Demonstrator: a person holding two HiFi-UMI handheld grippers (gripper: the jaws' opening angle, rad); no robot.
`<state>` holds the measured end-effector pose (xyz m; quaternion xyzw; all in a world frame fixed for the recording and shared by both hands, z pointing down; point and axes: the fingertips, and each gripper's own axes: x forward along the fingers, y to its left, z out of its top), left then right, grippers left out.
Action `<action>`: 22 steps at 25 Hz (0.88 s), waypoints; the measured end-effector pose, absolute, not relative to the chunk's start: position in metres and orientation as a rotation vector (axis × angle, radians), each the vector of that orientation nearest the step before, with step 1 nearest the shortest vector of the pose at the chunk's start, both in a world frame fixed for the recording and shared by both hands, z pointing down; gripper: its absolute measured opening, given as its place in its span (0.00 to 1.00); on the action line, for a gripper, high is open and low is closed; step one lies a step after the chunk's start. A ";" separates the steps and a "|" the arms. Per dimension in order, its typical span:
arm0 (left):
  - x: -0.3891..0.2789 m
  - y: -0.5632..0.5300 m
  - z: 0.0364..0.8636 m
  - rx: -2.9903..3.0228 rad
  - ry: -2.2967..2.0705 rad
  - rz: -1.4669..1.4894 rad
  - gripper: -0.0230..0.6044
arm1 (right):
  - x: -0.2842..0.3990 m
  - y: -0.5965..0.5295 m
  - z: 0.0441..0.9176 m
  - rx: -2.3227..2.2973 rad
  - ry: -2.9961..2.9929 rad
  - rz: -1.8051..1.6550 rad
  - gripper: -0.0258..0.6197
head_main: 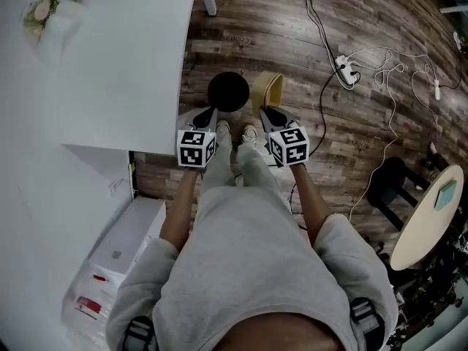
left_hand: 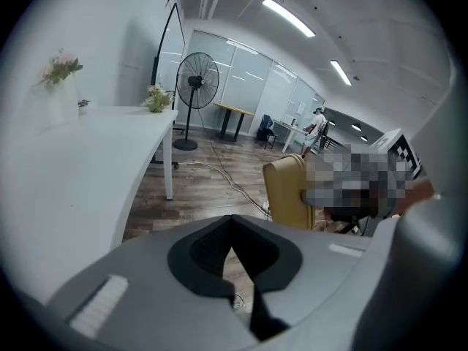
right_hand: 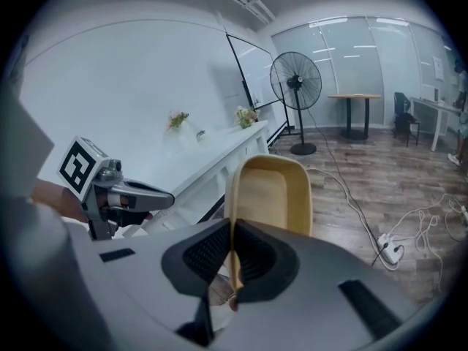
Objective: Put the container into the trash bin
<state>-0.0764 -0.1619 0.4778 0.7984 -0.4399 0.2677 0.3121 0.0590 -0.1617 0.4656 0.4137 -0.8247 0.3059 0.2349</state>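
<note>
- Head view: the black bin (head_main: 228,91) stands on the wood floor, just beside the edge of the white table (head_main: 110,72).
- The yellow container (head_main: 270,91) is just to the right of the bin. It is not over the bin's hole yet.
- The right gripper (head_main: 268,113) comes up to the container from the side away from the bin's far edge. The left gripper (head_main: 211,112) points at the near side of the bin.
- Left gripper view: its jaws are pressed together and nothing is between them. The container shows off to the right. The bin does not show here.
- Right gripper view: the jaws pinch one thin side wall of the container. The rest of it sticks out past the jaws with its open side showing. The left gripper is off to the left, apart from the container. The bin does not show here either.
- What could go wrong: the hold is on a thin edge only, so I think the container could swing or slip out if the hand moves fast.
- The container looks long next to the bin's hole. If it goes in flat, it may catch on the rim and sit on top, or tip the bin over.
- If the jaws let go while the container is beside the bin, it will land on the floor.
- The left gripper is close to the bin and could bump it out of place.
</note>
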 end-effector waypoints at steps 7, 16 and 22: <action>-0.081 -0.156 0.501 2.085 -1.112 0.726 0.05 | 0.042 -0.156 0.491 1.095 -2.238 0.870 0.09; -0.082 -0.158 0.530 2.059 -1.102 0.725 0.05 | 0.034 -0.154 0.529 1.039 -2.222 0.889 0.09; -0.083 -0.157 0.545 2.065 -1.096 0.717 0.05 | 0.027 -0.148 0.547 1.013 -2.224 0.884 0.09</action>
